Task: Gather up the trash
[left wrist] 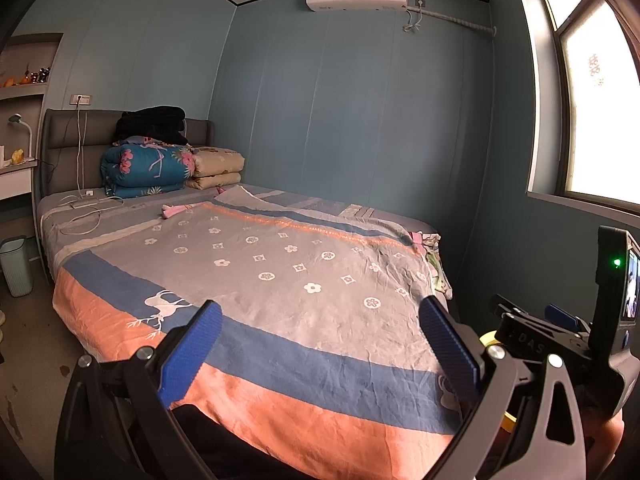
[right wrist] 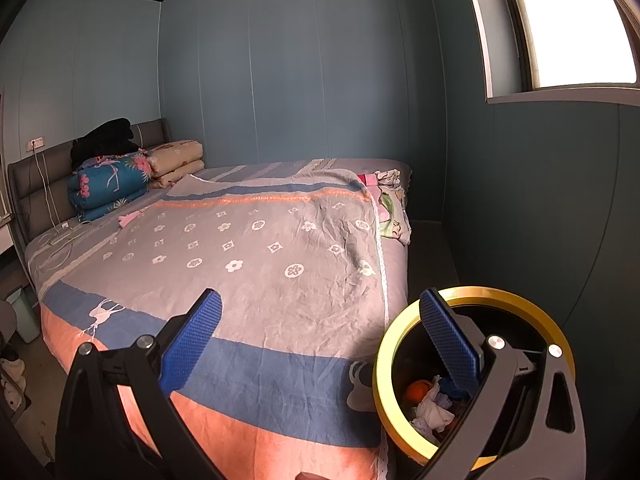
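Observation:
A black trash bin with a yellow rim (right wrist: 400, 344) stands at the foot corner of the bed in the right wrist view. It holds crumpled white paper (right wrist: 434, 410) and an orange piece (right wrist: 418, 390). My right gripper (right wrist: 320, 296) is open and empty, with its right finger (right wrist: 448, 344) over the bin's mouth. My left gripper (left wrist: 320, 306) is also open and empty above the foot of the bed. A small pink item (left wrist: 174, 210) lies on the bedspread near the pillows and also appears in the right wrist view (right wrist: 128, 218). A sliver of the yellow rim (left wrist: 490, 338) shows in the left wrist view.
The bed (left wrist: 280, 280) fills the room, with folded quilts (left wrist: 148, 170) and a white cable (left wrist: 84, 216) at its head. A pale ribbed bin (left wrist: 16, 266) stands on the floor at the left. Clothes (right wrist: 390, 208) hang off the far bed corner. A narrow floor strip runs along the window wall.

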`<state>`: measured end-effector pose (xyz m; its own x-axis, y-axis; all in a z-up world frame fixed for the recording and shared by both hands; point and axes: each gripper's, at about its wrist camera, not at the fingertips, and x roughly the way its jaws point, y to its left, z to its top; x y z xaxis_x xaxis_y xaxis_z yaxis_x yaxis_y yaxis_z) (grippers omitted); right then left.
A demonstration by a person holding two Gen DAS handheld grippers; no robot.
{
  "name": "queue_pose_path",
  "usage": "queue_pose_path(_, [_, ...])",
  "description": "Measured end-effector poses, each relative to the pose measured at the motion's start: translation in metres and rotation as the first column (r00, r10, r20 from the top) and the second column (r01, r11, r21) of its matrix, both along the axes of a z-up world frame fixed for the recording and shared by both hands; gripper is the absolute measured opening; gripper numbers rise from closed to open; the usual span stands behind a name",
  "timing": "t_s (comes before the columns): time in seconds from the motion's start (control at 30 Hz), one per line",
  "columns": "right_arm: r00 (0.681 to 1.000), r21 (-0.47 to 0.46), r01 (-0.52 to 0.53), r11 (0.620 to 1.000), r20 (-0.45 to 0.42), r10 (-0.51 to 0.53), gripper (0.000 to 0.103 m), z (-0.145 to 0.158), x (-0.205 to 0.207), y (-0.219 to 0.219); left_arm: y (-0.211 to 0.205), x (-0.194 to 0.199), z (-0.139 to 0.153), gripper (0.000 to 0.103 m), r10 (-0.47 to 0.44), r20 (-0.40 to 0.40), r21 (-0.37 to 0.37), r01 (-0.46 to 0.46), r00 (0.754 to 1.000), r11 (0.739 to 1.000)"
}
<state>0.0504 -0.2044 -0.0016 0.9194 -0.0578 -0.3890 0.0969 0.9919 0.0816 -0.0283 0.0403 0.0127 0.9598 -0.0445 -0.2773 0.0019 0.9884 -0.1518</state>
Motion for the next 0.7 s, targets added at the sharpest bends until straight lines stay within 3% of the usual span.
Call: queue_pose_path(0.7, [1.000,0.003,0.003,1.000,-0.012,-0.003,0.095,-0.0020,0.0002,0.0008,0.0008,0.0033,-0.0044,0.095,-0.012,-0.016,-0.003,0.012,1.000,1.000])
